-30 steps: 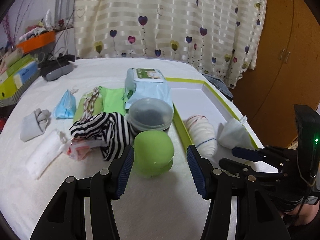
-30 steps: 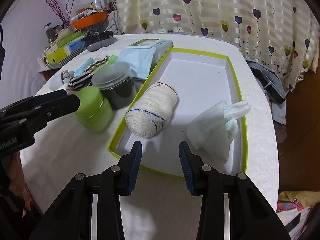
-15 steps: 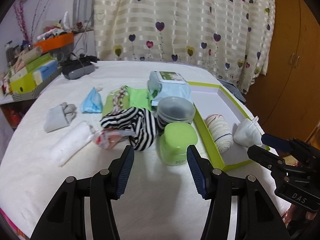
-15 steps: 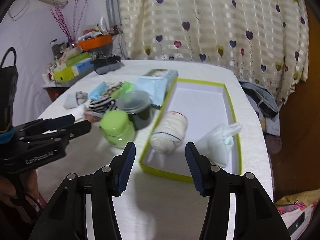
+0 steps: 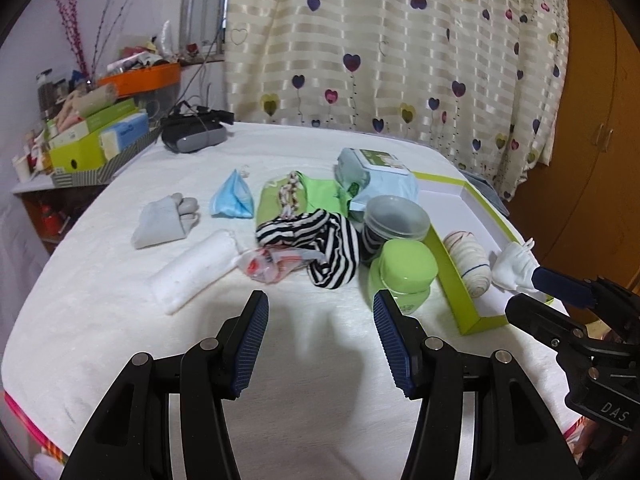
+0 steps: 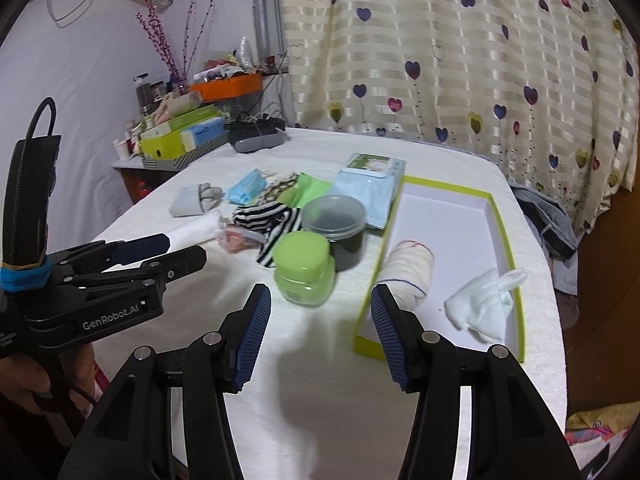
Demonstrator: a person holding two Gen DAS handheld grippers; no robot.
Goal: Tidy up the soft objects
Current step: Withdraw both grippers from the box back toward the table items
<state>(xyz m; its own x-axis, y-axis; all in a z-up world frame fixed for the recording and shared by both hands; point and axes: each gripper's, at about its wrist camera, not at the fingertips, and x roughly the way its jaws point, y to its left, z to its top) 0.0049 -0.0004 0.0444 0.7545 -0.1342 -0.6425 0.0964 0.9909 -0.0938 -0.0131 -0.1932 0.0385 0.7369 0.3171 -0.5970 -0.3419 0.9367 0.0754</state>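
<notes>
A green-rimmed white box (image 6: 452,232) (image 5: 456,292) holds a rolled cream sock (image 6: 408,272) (image 5: 468,260) and a white sock (image 6: 484,304) (image 5: 516,264). Left of it lie a striped cloth (image 5: 320,244) (image 6: 272,220), a white rolled towel (image 5: 196,268), a grey sock (image 5: 164,216) (image 6: 196,200), a blue mask (image 5: 234,200) and green cloth (image 5: 312,196). My left gripper (image 5: 320,344) is open and empty, back from the pile. My right gripper (image 6: 318,336) is open and empty, in front of the box.
A green jar (image 5: 404,272) (image 6: 306,272), a dark lidded tub (image 5: 394,224) (image 6: 336,228) and a wipes pack (image 5: 376,176) (image 6: 368,188) stand beside the box. A black device (image 5: 196,132) lies at the back. A cluttered shelf (image 5: 92,136) is at left.
Both grippers have pulled back and up from the table, so the objects look smaller and farther. The right gripper's jaws have opened wider. Nothing on the table moved.
</notes>
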